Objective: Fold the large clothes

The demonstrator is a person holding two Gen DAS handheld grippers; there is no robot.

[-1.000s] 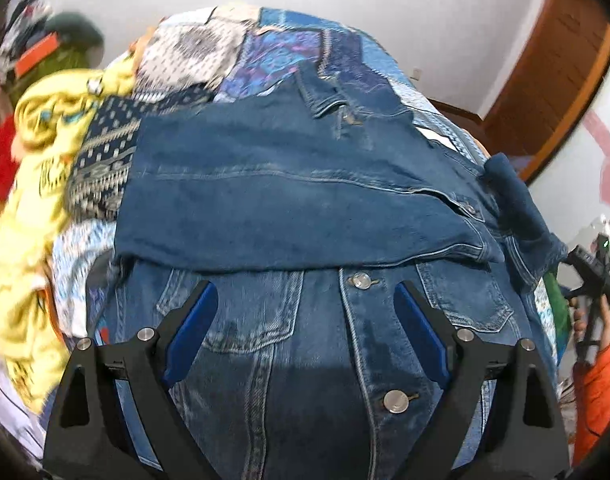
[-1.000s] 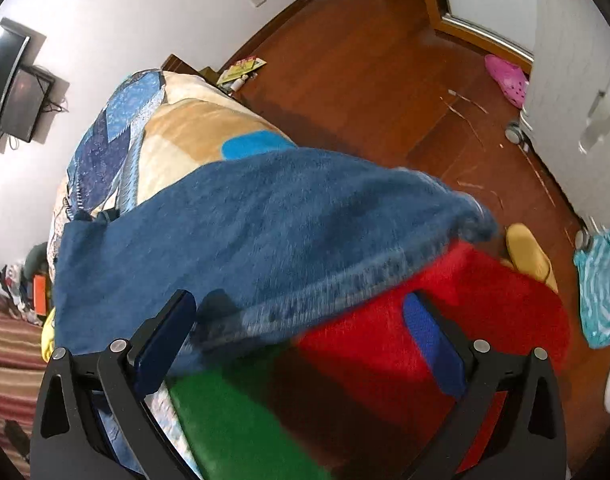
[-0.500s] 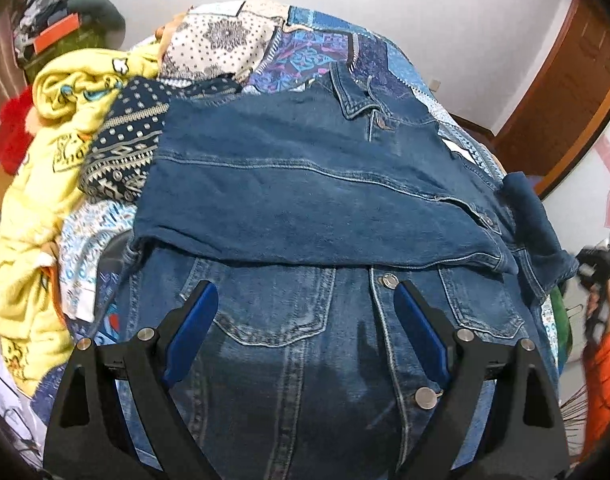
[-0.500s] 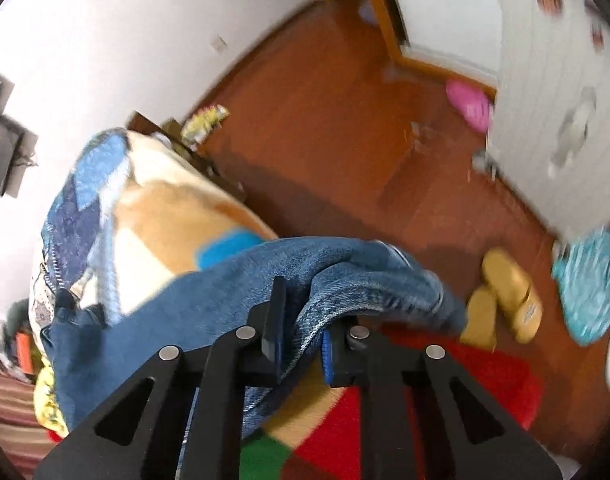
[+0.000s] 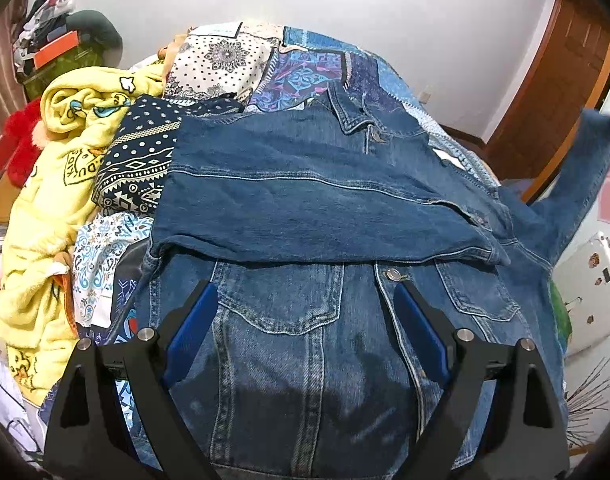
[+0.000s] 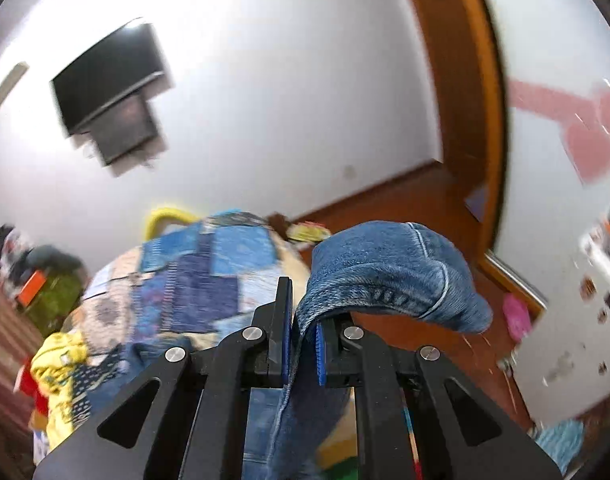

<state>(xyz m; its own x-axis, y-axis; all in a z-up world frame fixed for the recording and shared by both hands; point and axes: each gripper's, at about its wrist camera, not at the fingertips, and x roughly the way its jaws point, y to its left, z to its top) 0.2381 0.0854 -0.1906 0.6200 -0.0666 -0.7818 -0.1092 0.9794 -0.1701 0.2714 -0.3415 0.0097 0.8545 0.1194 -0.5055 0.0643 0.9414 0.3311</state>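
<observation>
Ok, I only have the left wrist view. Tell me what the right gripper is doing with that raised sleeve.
Observer: The right gripper is shut on the sleeve, with denim pinched between its pads.
Operator: Say where on the sleeve.
Observer: Just short of the cuff, which flops forward beyond the gripper.
Operator: Report what is past the cuff.
Observer: Wood floor, with a pink slipper on it by the wall.
</observation>
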